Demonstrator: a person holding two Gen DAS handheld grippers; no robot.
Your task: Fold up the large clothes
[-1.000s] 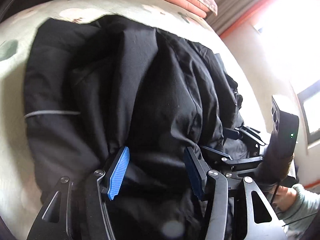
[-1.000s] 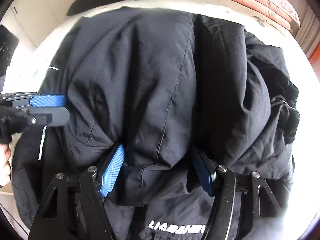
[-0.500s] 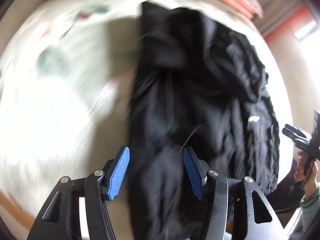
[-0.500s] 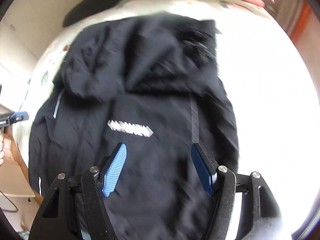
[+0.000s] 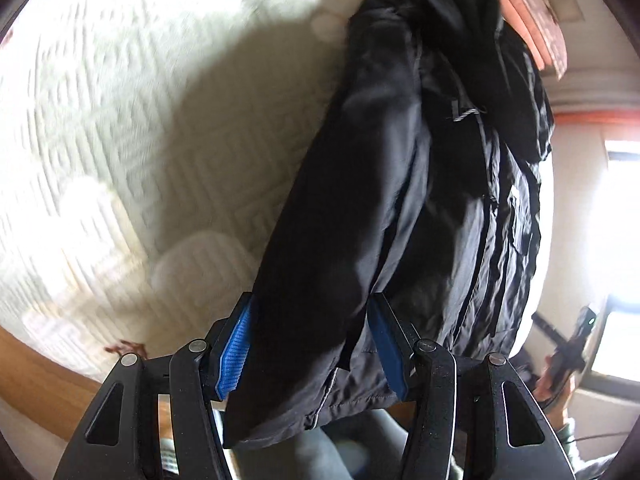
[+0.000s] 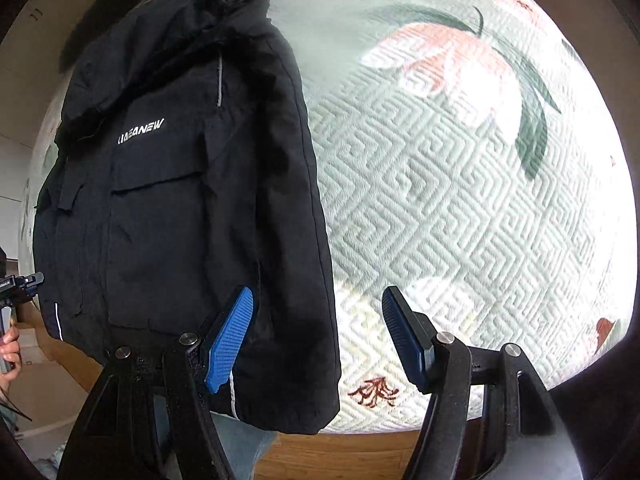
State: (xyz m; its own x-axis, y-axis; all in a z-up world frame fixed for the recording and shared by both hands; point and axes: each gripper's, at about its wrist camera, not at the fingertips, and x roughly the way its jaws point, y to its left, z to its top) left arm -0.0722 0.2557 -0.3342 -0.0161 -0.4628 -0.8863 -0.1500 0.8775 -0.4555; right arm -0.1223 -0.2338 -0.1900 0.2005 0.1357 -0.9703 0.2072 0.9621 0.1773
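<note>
**Jacket laid lengthwise on the bed, both grippers apart at its outer sides**

The bed point(image 6: 460, 208), covered in a pale quilted spread with printed flowers, carries the whole job; its wooden near edge shows at the bottom of both wrist views. The black jacket point(image 6: 168, 208) lies front-up with its hem at that near edge, even hanging a little over it, and its hood toward the far end, probably so the sleeves can be turned in from either side.

A stack of pink bedding point(image 5: 532, 12) sits at the far end, beyond the hood.

The left gripper point(image 5: 308, 344) straddles a sleeve end near the hem; its jaws stand apart with cloth between them, and whether the pads press the fabric cannot be told. The right gripper point(image 6: 316, 340) hovers over the jacket's other side edge at the hem, jaws released, one pad over cloth and one over bare spread, holding nothing.
</note>
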